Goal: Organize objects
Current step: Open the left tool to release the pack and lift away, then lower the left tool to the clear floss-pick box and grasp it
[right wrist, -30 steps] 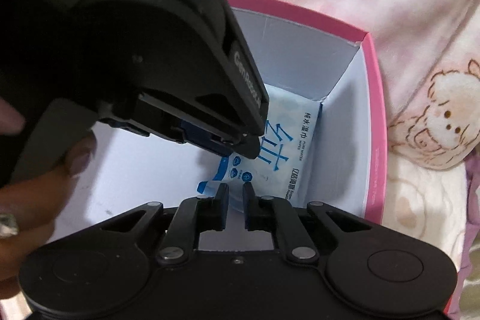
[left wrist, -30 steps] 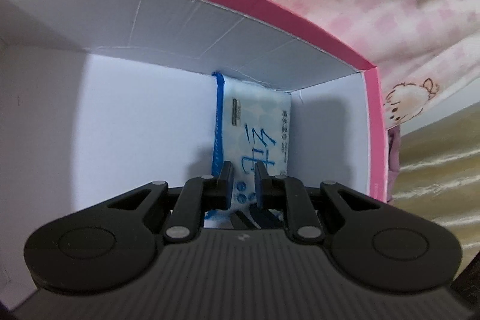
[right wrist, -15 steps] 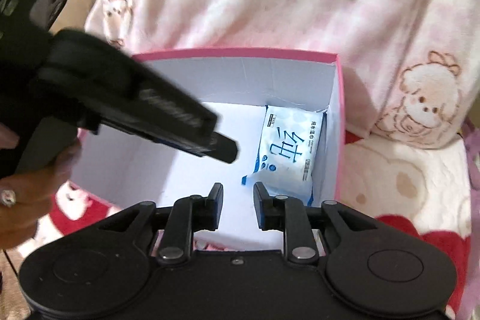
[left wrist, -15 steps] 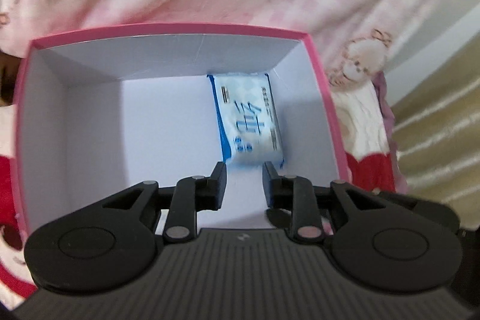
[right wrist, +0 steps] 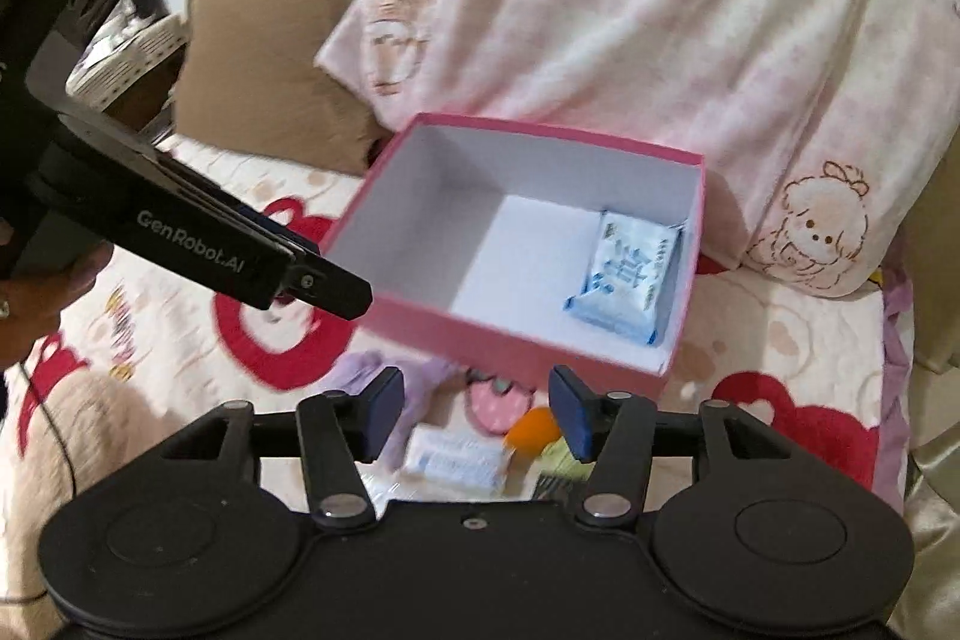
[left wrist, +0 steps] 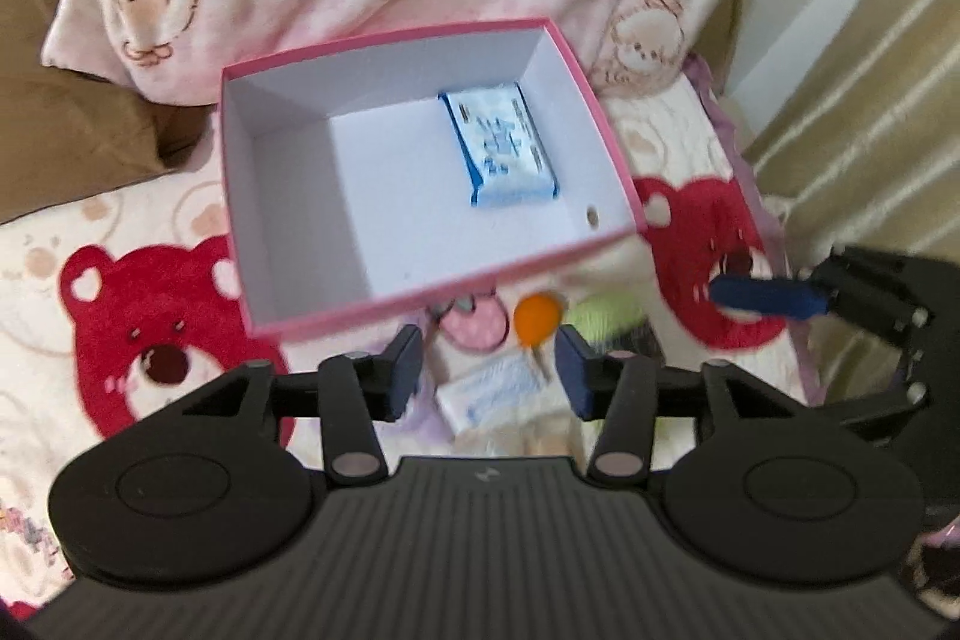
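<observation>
- Left wrist view: tissue packet [left wrist: 503,151] lies flat in the pink box [left wrist: 420,301], by its right wall.
- Left gripper [left wrist: 486,370] and right gripper [right wrist: 475,411] hover spread wide, empty.
- Next, probably: pick the loose packet [left wrist: 489,388] below the box.

Matt cardboard box [left wrist: 600,124], glossy plastic tissue pack [left wrist: 501,148], on a fleecy cloth blanket [left wrist: 120,232].

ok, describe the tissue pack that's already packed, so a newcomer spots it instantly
Find the pink box with white walls, on the bear-print blanket. The blue-and-white tissue pack lies flat in its corner, the only item inside. A similar pack lies outside on the blanket by an orange ball.
</observation>
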Action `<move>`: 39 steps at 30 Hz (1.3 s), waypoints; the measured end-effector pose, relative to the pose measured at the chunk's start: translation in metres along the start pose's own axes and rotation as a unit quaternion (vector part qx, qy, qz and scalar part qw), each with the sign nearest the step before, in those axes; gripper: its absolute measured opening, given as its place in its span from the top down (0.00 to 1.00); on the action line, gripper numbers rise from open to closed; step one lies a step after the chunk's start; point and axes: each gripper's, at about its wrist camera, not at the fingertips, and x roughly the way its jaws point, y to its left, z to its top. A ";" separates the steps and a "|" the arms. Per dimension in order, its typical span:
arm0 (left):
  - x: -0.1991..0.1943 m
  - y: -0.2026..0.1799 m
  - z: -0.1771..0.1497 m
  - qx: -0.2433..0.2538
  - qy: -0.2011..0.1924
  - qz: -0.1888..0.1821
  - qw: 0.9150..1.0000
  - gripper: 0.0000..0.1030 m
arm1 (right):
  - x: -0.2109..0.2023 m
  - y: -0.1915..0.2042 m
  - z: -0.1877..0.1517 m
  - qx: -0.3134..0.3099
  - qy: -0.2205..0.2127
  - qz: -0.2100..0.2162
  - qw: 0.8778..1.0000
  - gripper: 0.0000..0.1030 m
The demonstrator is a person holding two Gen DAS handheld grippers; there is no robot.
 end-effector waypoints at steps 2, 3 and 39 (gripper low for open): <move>-0.011 -0.004 -0.016 0.013 0.005 0.004 1.000 0.46 | -0.010 0.008 -0.006 -0.006 0.006 0.008 1.000 0.36; -0.015 -0.005 -0.024 0.018 0.006 0.007 1.000 0.44 | -0.016 0.014 -0.010 -0.010 0.008 0.012 1.000 0.35; 0.109 0.036 -0.144 -0.122 0.027 -0.046 0.991 0.38 | 0.131 0.074 -0.119 -0.046 0.121 0.027 0.991 0.31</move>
